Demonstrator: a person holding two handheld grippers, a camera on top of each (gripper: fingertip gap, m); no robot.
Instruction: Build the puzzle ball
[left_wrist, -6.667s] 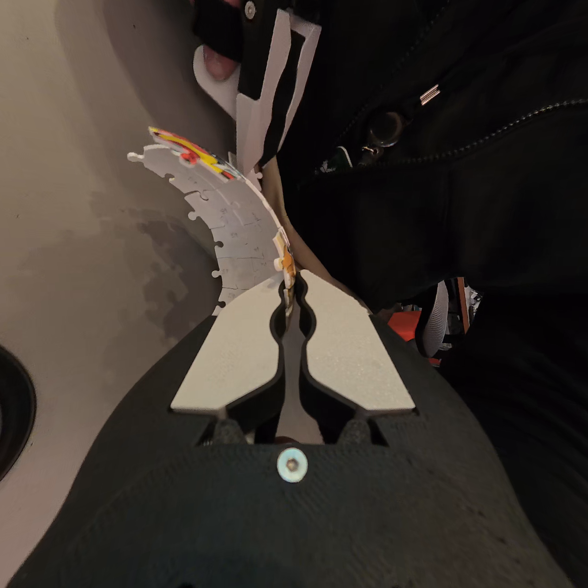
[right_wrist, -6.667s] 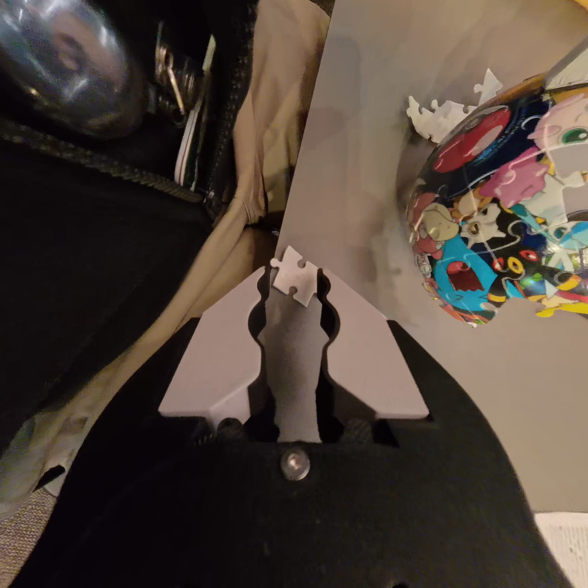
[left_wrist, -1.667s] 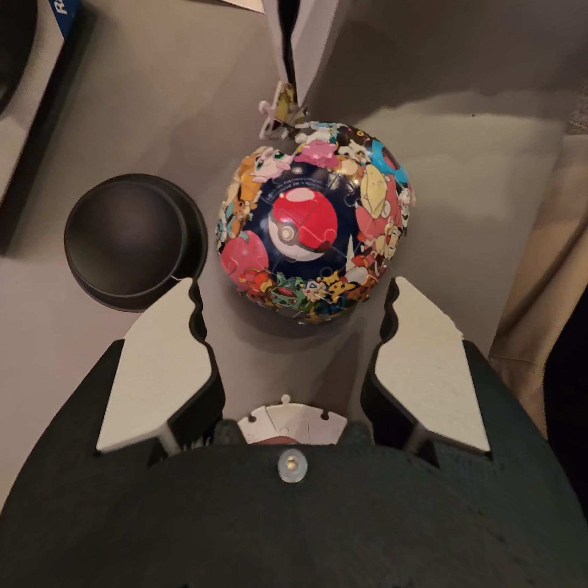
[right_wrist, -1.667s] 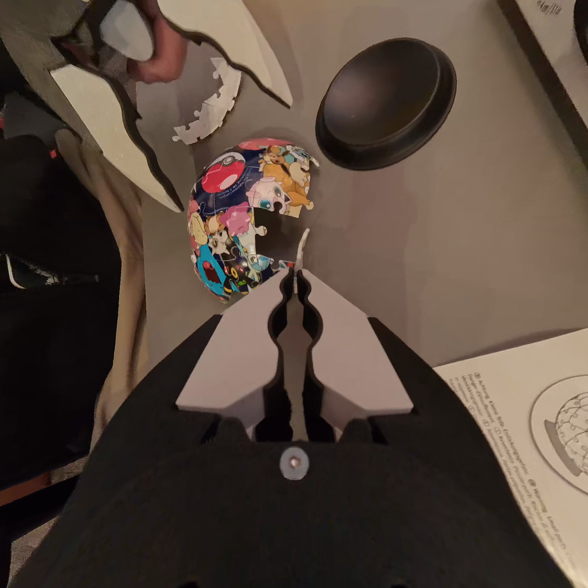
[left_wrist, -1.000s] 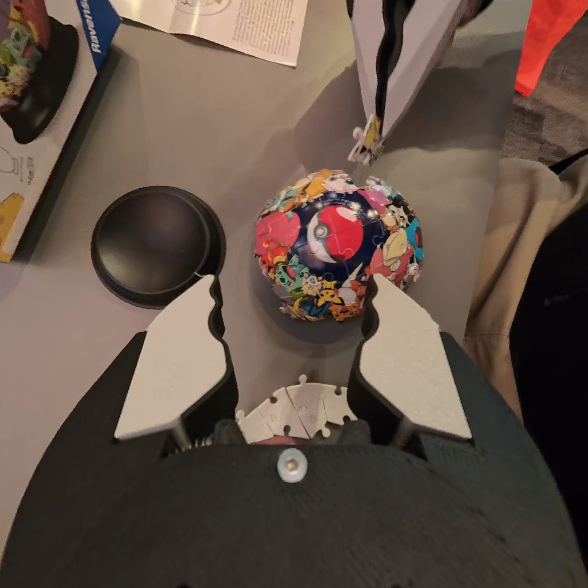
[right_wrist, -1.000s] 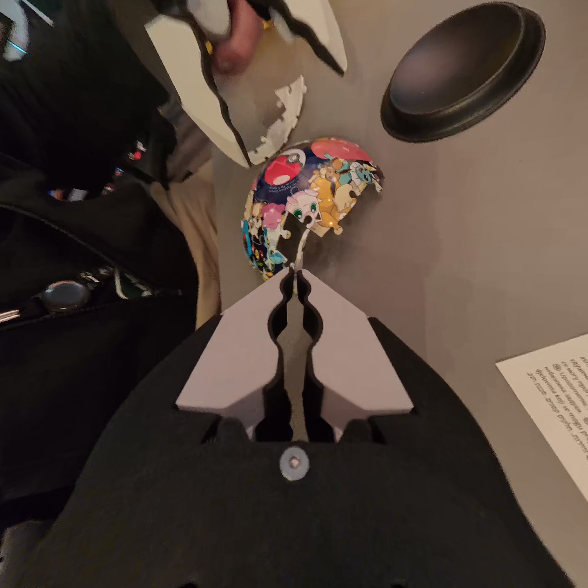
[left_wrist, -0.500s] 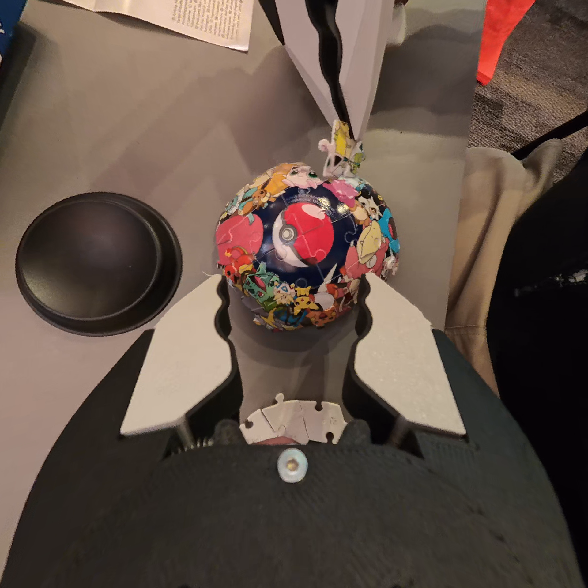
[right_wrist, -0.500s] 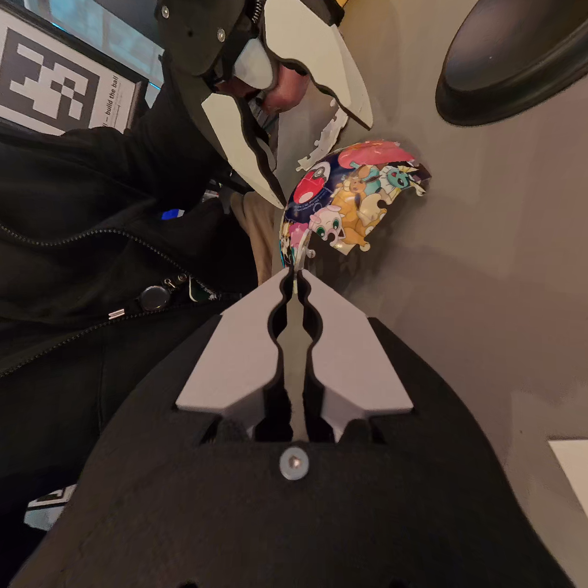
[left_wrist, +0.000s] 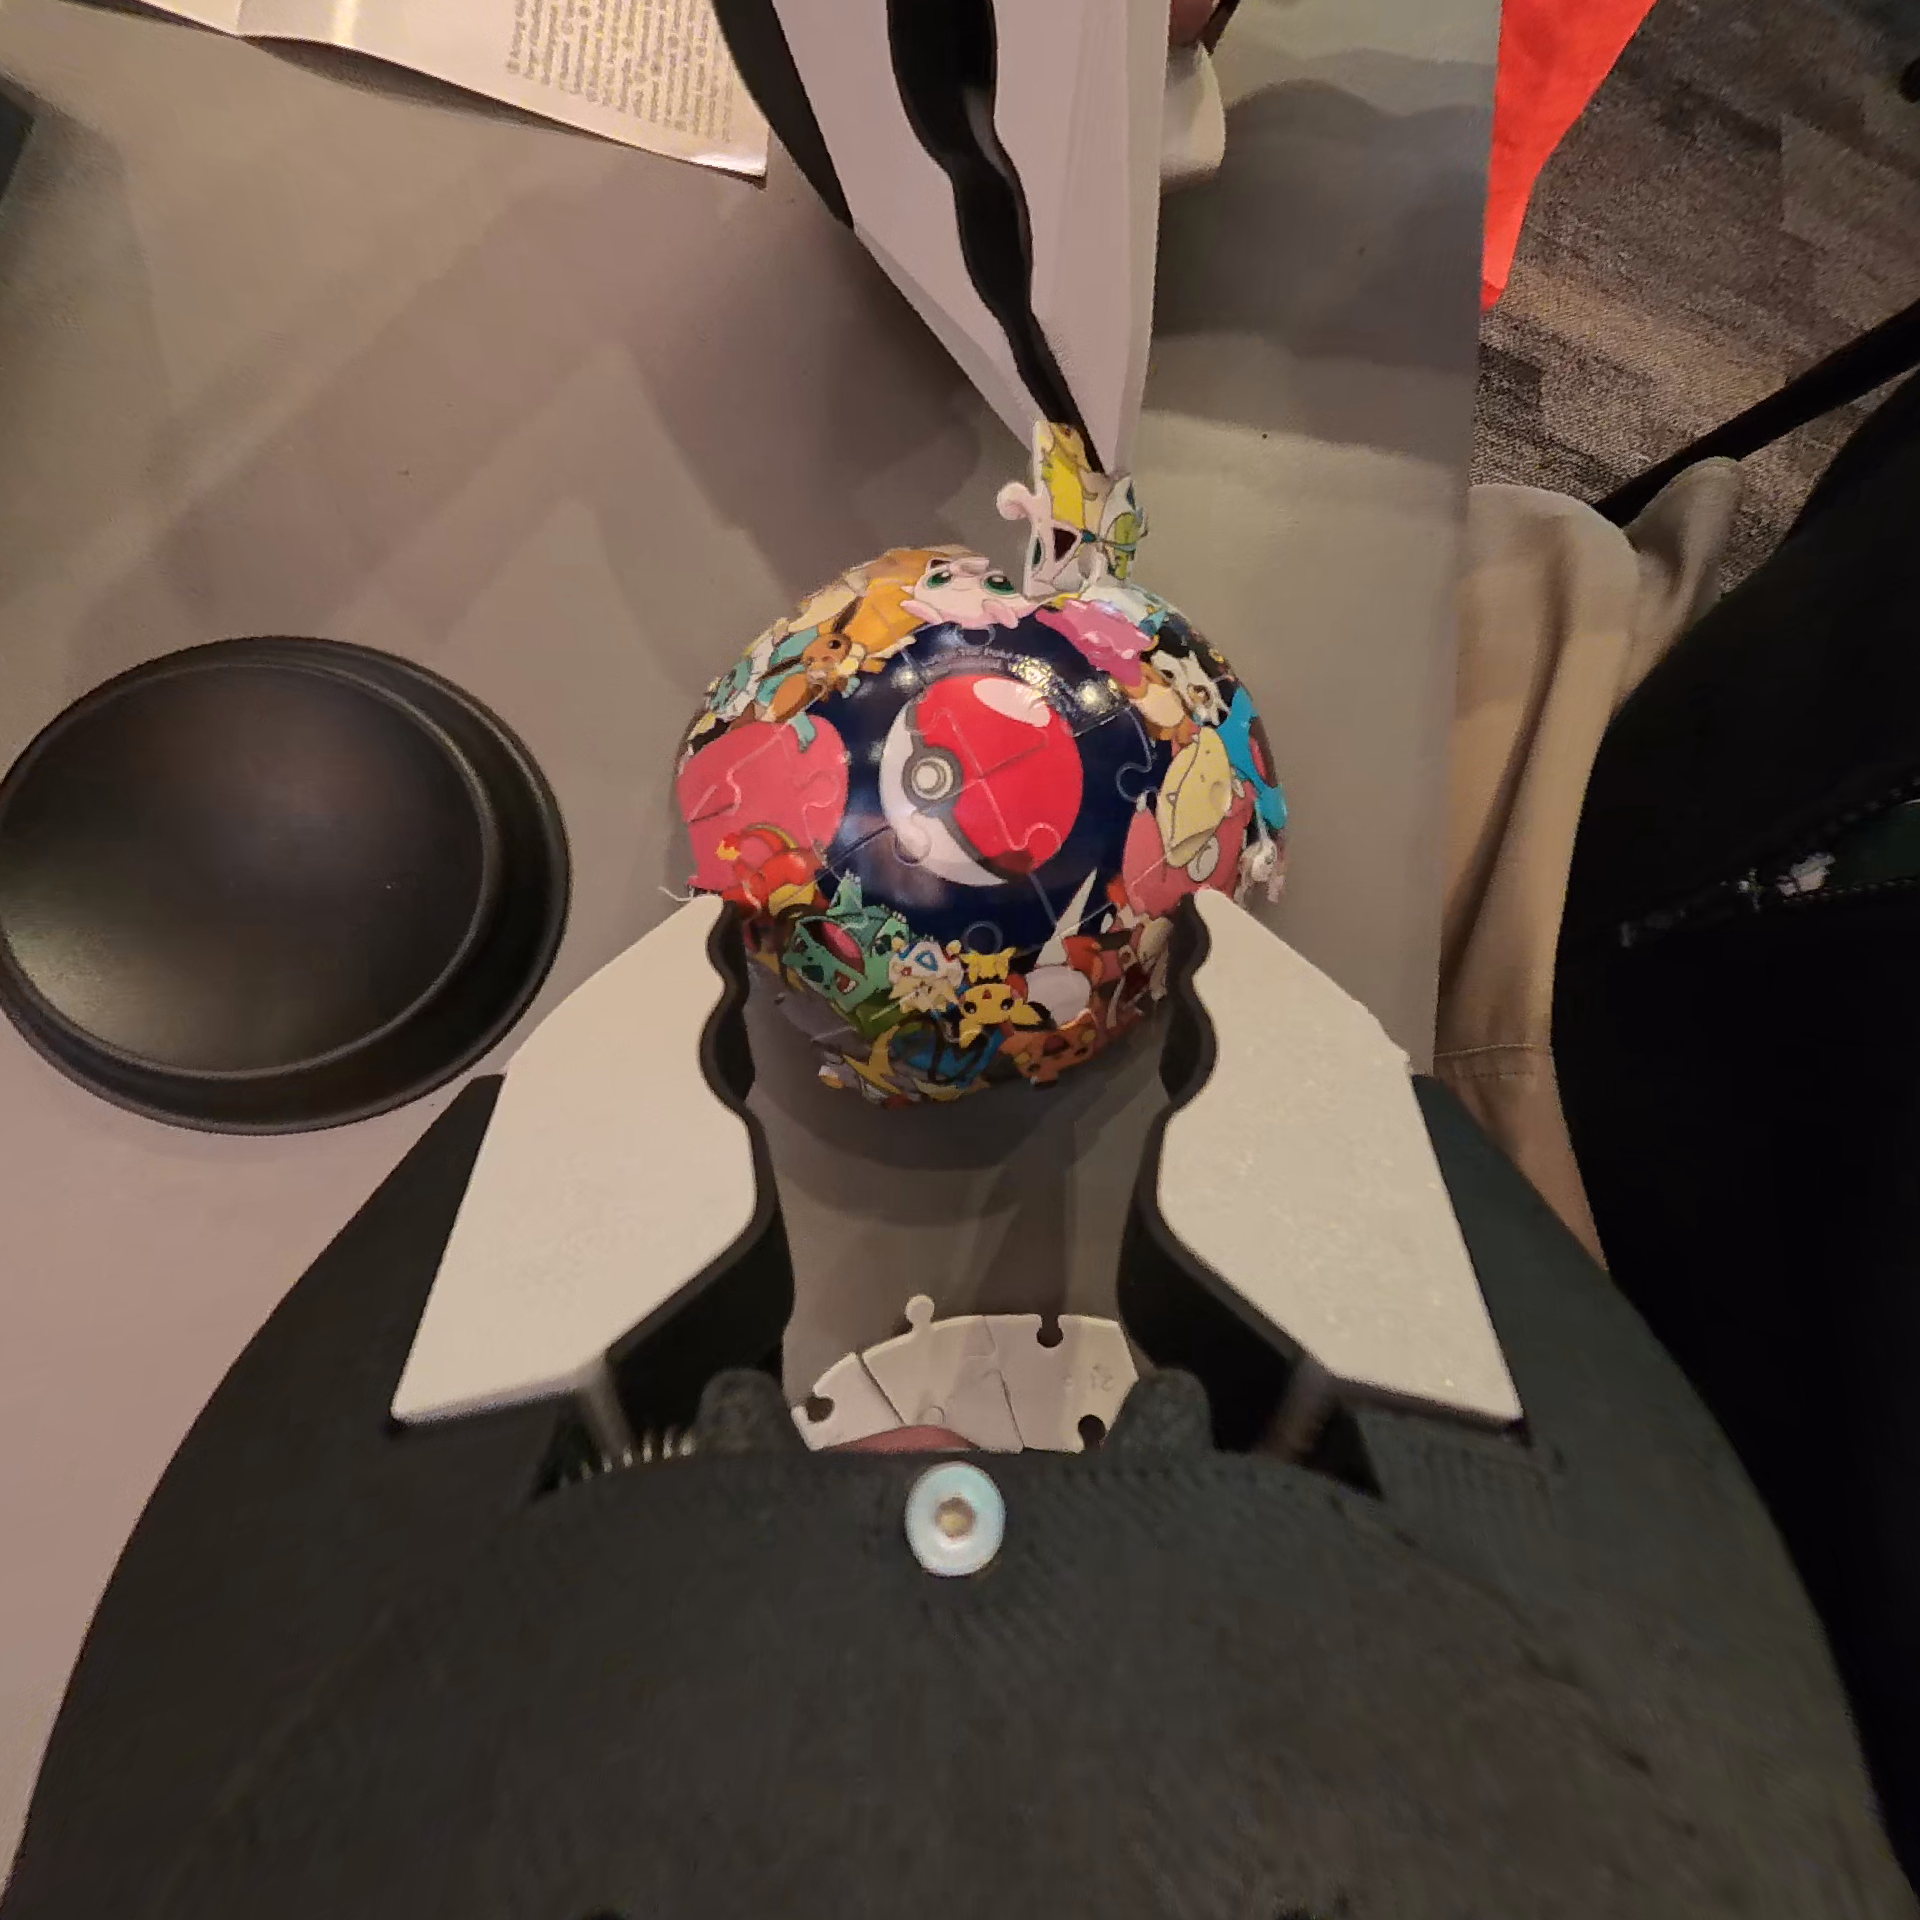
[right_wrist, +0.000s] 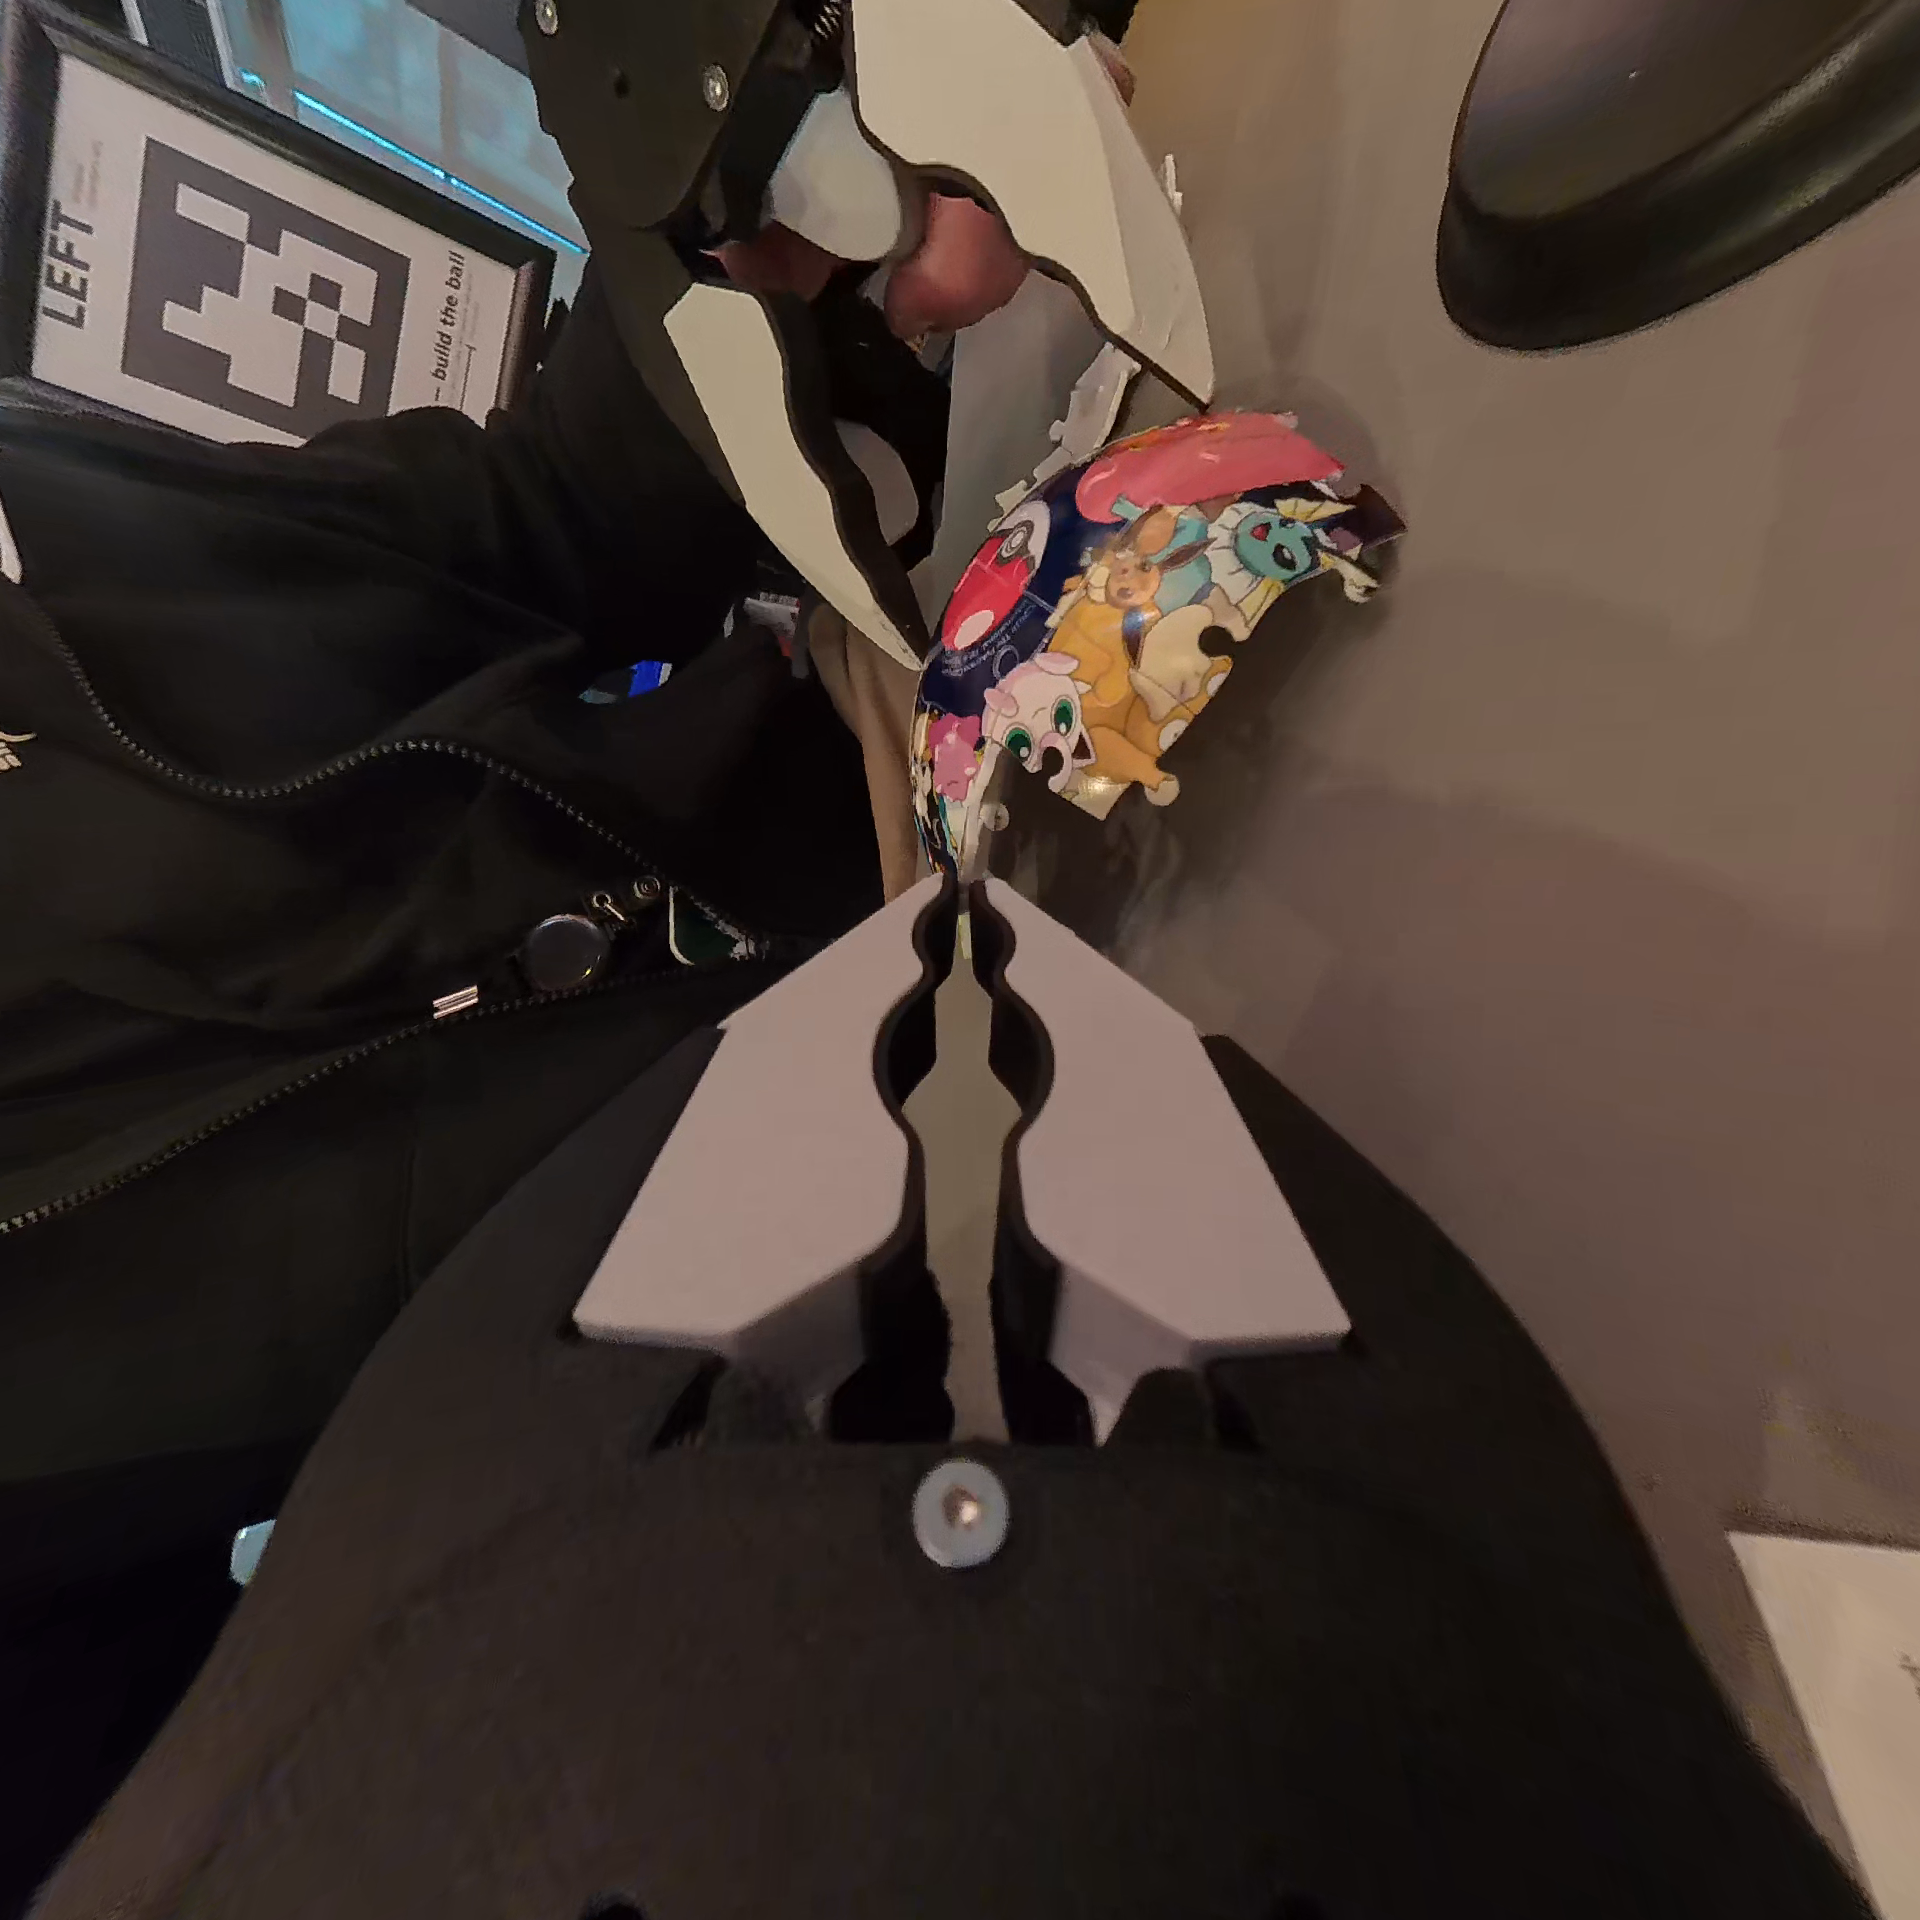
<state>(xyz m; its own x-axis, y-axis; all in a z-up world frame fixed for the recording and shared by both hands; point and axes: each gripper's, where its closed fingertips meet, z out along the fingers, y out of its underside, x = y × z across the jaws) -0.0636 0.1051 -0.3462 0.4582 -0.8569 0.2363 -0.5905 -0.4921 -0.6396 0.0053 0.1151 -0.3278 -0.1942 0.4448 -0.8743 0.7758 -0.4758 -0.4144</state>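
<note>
The half-built puzzle ball (left_wrist: 977, 810), a colourful dome with a red-and-white ball motif, rests on the grey table. My left gripper (left_wrist: 956, 914) is open, its fingertips (left_wrist: 707, 935) flanking the dome's near side, touching or nearly so. A white strip of joined pieces (left_wrist: 966, 1371) lies face down at its base, over a fingertip. My right gripper (left_wrist: 1086, 436) is shut on a yellow-and-white puzzle piece (left_wrist: 1081, 520), held upright at the dome's far rim. In the right wrist view the right gripper (right_wrist: 961, 894) holds that piece edge-on against the dome (right_wrist: 1122, 623).
A black round stand (left_wrist: 249, 883) sits left of the dome and shows in the right wrist view (right_wrist: 1662, 177). A printed leaflet (left_wrist: 582, 73) lies at the back. The table edge (left_wrist: 1455, 727) runs just right of the dome, with a person's tan trousers (left_wrist: 1538, 727) beyond.
My left gripper has moved forward until its open jaws flank the dome. My right gripper has brought the piece down and over to the dome's far rim.
</note>
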